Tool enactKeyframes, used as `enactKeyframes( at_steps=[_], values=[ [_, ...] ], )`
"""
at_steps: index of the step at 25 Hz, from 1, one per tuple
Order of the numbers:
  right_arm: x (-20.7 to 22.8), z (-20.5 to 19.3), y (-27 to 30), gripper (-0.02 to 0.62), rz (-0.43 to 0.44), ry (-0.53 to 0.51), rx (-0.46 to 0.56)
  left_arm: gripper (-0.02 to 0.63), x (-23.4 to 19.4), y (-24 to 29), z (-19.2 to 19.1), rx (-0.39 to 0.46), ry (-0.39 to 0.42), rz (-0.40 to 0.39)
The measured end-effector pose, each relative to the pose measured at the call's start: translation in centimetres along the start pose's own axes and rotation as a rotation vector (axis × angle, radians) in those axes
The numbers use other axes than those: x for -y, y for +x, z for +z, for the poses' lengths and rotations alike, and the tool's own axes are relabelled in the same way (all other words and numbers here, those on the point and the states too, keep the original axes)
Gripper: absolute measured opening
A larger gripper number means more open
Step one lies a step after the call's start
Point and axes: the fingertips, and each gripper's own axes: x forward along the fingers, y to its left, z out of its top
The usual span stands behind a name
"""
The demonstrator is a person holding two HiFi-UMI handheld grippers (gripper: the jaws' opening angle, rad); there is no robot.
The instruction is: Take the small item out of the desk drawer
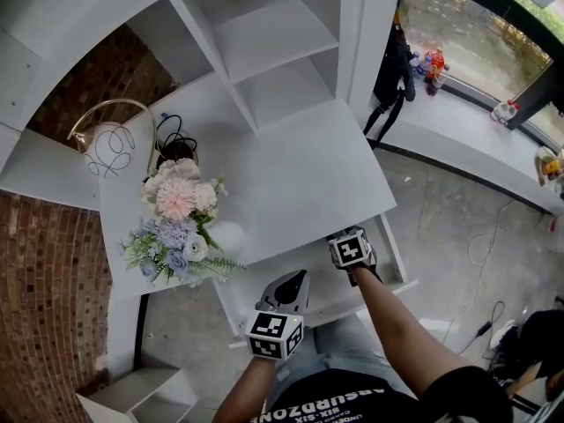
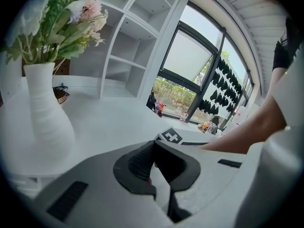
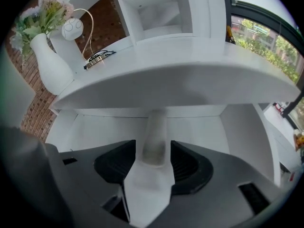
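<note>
The white desk's drawer (image 1: 396,263) stands pulled out under the desk's front edge. In the right gripper view a small pale, cloudy cylinder (image 3: 154,136) lies on the drawer floor (image 3: 95,129), pointing away under the desktop. My right gripper (image 3: 153,158) is open inside the drawer, its dark pads (image 3: 183,163) on either side of the cylinder's near end, close to it. Only its marker cube (image 1: 351,249) shows in the head view. My left gripper (image 1: 291,282) hovers at the drawer's front left, above desk height, shut with nothing seen in it (image 2: 156,167).
A white vase (image 1: 227,234) of pastel flowers (image 1: 181,205) stands at the desk's front left, close to my left gripper. Behind it are a ball lamp (image 1: 110,148) and a black cable (image 1: 174,139). White shelves (image 1: 264,42) rise at the back. Cables (image 1: 480,245) lie on the floor at right.
</note>
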Motion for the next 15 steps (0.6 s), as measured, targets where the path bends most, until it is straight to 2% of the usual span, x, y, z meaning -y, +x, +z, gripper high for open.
enactKeyframes(
  at_steps=[3, 9, 15],
  values=[
    [-0.3, -0.5, 0.5, 0.213, 0.009, 0.000, -0.031, 0.006, -0.3, 0.2, 0.0, -0.001, -0.004, 0.001],
    [-0.1, 0.6, 0.8, 0.155, -0.007, -0.047, 0.000, 0.006, -0.8, 0.3, 0.1, 0.003, -0.014, 0.008],
    [-0.5, 0.4, 0.6, 0.147, 0.007, -0.055, -0.013, 0.006, -0.9, 0.6, -0.2, -0.005, -0.017, 0.009]
  ],
)
